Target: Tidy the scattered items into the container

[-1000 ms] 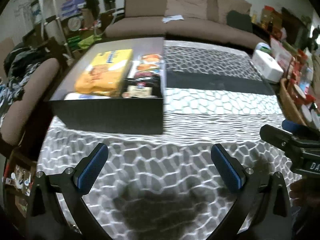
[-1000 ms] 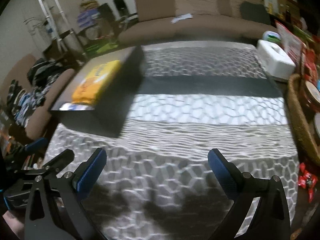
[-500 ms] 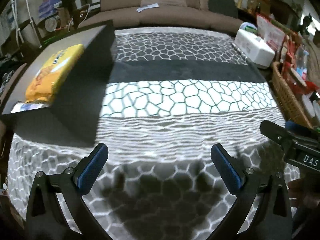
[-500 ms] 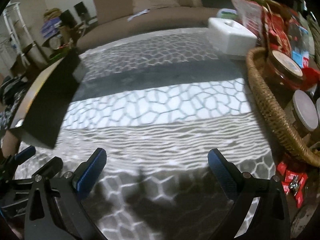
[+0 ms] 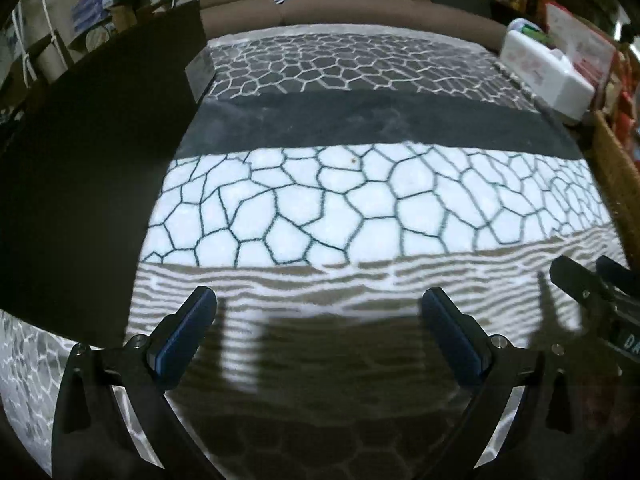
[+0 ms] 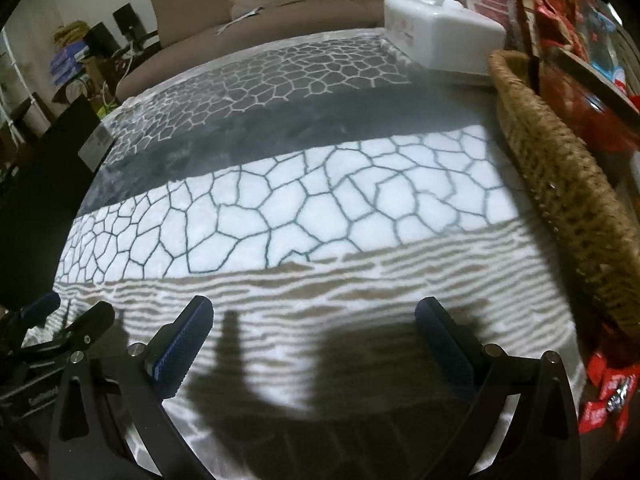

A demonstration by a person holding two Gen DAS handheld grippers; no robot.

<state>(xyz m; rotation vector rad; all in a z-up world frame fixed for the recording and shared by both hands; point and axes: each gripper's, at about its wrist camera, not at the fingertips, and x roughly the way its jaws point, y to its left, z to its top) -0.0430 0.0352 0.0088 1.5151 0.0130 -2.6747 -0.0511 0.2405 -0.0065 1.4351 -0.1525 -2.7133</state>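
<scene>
The black box (image 5: 88, 160) stands at the left of the patterned table; only its dark outer wall shows, and its contents are hidden. It also shows at the left edge of the right wrist view (image 6: 40, 184). My left gripper (image 5: 316, 332) is open and empty, low over the tablecloth to the right of the box. My right gripper (image 6: 312, 336) is open and empty, low over the cloth, left of a wicker basket. The right gripper shows at the right edge of the left wrist view (image 5: 596, 292). Red snack packets (image 6: 608, 392) lie by the basket at the right.
A wicker basket (image 6: 568, 184) with red packages stands along the table's right side. A white tissue box (image 6: 440, 36) sits at the far right corner. A brown sofa (image 5: 340, 8) runs behind the table. Cluttered shelves stand at the far left.
Both grippers have dropped lower and swung right. The box has slid to the left edge, and its yellow packet and other contents are out of sight. The basket looms closer on the right.
</scene>
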